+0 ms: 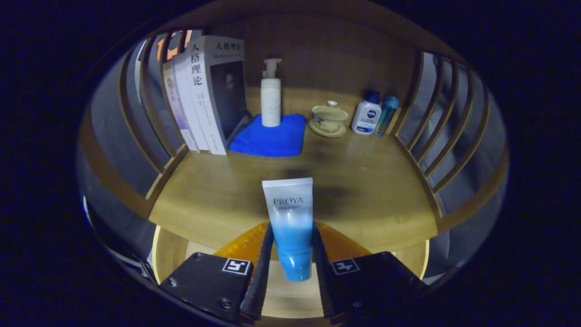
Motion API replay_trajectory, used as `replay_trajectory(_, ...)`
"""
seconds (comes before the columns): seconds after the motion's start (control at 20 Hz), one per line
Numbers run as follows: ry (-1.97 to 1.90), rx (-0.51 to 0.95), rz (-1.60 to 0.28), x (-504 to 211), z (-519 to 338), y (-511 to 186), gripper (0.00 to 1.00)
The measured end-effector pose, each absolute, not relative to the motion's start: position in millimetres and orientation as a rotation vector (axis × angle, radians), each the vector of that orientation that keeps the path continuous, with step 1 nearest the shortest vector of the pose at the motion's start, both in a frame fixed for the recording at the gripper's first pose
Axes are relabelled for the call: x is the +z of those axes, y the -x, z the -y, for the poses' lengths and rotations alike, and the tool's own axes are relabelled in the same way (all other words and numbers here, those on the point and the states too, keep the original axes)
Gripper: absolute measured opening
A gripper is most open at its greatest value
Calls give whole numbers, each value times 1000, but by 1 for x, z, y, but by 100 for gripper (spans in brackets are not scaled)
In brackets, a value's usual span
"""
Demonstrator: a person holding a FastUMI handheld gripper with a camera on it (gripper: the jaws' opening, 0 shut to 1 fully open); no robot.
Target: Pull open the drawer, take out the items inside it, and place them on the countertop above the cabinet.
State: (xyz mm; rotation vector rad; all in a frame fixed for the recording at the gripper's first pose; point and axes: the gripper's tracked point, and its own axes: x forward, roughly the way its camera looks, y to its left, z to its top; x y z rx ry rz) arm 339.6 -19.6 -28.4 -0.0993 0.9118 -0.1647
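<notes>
**Tube held at the countertop's front edge**

The gripper (291,254) was clenched on a white-and-blue cosmetic tube (290,222), both fingers (261,268) pressing its lower, blue part from either side. The tube stood nearly upright between them, cap end down and flat crimped end up, its upper half rising in front of the wooden countertop (372,204). Whether it touched the wood could not be told. Below the fingers lay the pale interior of the open drawer (290,299), with something orange (245,247) just behind the fingers.

The countertop's front edge ran just beyond the fingers, and a dark shadow lay on the wood beside the tube's top. Farther in, near the back left corner, a folded blue cloth (270,138) lay flat, with a white pump bottle (271,93) standing upright on its rear part. A row of books (204,100) leaned against the slatted left side, touching the cloth's left edge. Toward the back right corner sat a lidded ceramic cup on a saucer (329,119), then a small white lotion bottle with a blue cap (366,116), and just beside it a slim teal bottle (386,114) against the slatted right side
</notes>
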Motion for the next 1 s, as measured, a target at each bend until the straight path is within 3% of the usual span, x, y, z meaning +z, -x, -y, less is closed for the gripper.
replay_trajectory(0.5,114,-176,-856,-39,30,-365,59)
replay_trajectory(0.7,83,-131,-802,-14,16,-343,58)
replay_trajectory(1.0,106,-30,-640,33,-14,-274,67)
